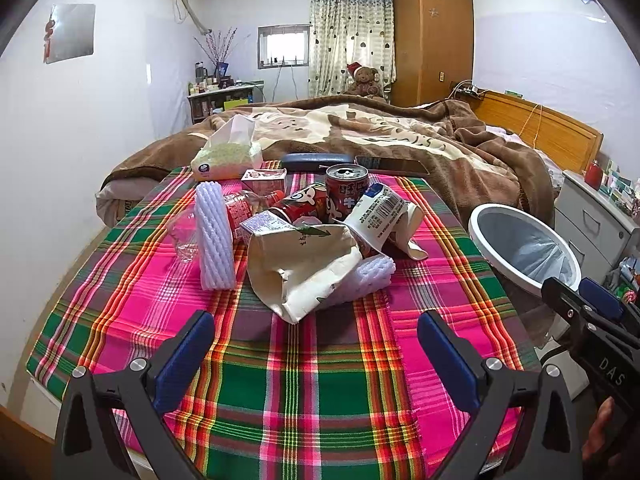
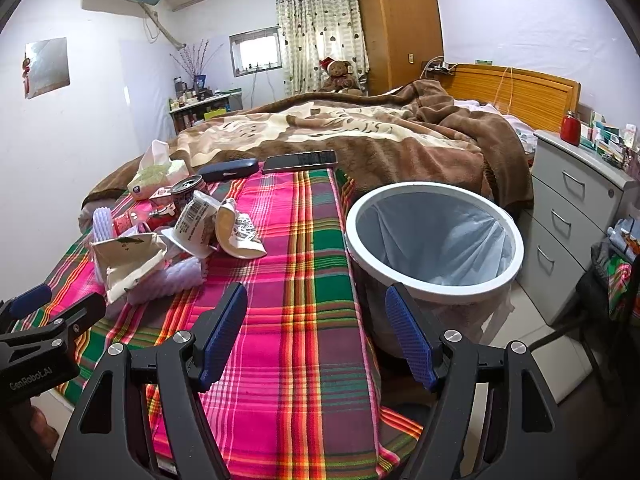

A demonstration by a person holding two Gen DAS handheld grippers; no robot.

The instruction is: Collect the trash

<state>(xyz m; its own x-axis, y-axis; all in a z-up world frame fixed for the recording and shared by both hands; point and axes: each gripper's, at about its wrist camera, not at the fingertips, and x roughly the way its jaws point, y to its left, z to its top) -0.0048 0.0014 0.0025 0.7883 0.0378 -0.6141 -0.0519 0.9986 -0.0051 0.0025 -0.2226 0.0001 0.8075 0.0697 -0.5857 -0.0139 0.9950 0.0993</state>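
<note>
Trash heap on the plaid-covered tabletop (image 1: 320,400), taken as the landmark. The heap comprises a crumpled paper bag (image 1: 304,264), a red can (image 1: 346,192) standing upright behind it, a flattened white cup (image 1: 380,212), white foam netting (image 1: 214,236) and a clear plastic bottle (image 1: 236,212), all touching or overlapping, probably so that each piece can be lifted singly. The lined bin (image 2: 434,240) stands just beside the tabletop's right edge, its mouth open and nothing visible in it. Left claw (image 1: 316,350) hovers near the heap's front with fingers apart and nothing held; right claw (image 2: 316,334) sits between heap and bin, likewise apart and empty. Behind the heap lie a tissue pack (image 1: 226,156), a dark case (image 1: 318,161) and a phone (image 2: 300,161), judged keepers that crowd the far reach.
</note>
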